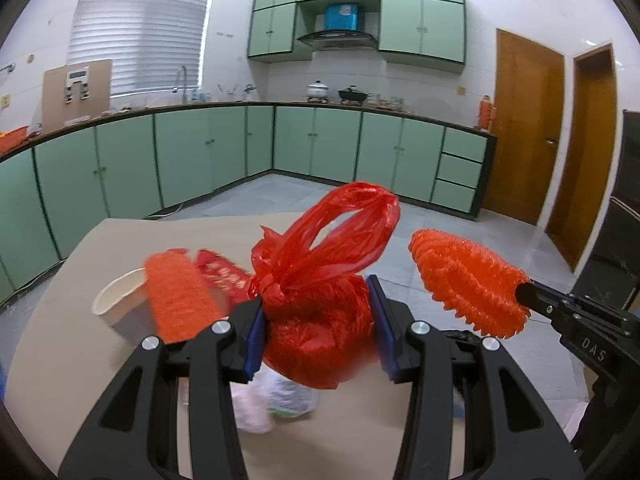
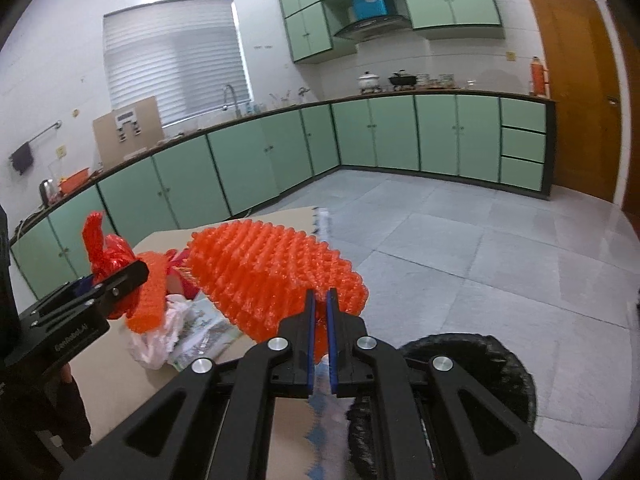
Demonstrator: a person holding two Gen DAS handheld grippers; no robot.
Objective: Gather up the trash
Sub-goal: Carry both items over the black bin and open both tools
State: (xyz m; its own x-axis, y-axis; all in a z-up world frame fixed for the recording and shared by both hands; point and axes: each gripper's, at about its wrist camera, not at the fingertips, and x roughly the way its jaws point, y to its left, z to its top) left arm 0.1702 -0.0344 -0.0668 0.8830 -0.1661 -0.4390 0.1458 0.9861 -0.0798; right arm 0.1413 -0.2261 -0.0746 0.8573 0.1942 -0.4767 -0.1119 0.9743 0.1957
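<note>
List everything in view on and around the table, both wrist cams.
Knotted red plastic bag: 1, red, between left gripper's pads, above the table.
Orange foam fruit net: 1, orange, pinched in right gripper.
Second orange foam net: 1, orange, over the bowl, blurred.
White paper bowl: 1, white, table's left side.
Crumpled white plastic wrappers: a pile, white, on table.
Cardboard-covered table: 1, tan.
Black-lined bin: 1, black, floor beside table.
Left gripper: 1, black, blue pads.
Right gripper: 1, black, blue pads.
</note>
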